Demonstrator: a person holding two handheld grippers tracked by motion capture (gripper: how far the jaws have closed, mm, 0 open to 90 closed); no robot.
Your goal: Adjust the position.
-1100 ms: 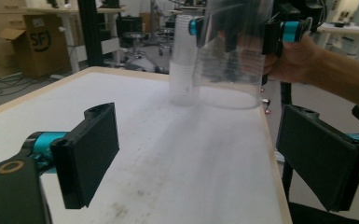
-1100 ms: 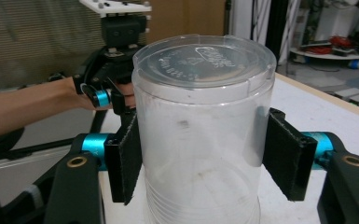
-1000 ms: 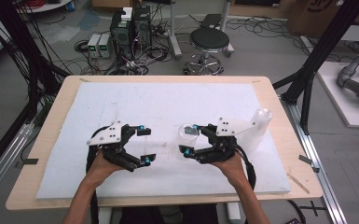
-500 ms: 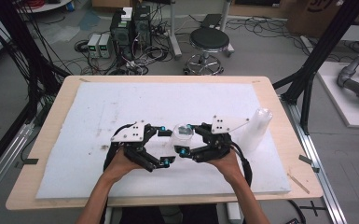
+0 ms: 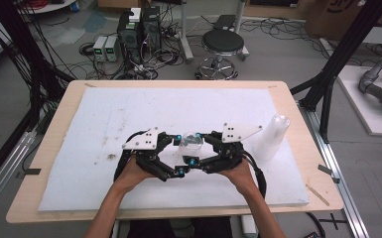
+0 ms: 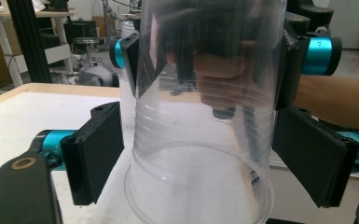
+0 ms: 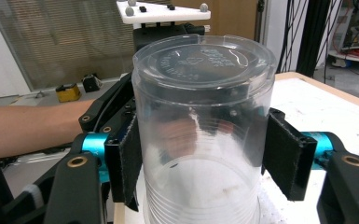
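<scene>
Nearby, cup stack (image 5: 273, 136) stands right of inverted cup (image 5: 191, 145), unobstructed.

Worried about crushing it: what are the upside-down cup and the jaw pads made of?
Cup: clear, glossy thin plastic by the look; you see through it, with ribbed rings and embossed base lettering. Right gripper pads: matte black, probably foam or rubber; uncertain.

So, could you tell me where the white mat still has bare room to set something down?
The white mat is bare across its far strip and whole left half. It is crowded at the near centre, where the left gripper and right gripper flank the upturned clear cup, and at the right edge by the stack of cups.
</scene>
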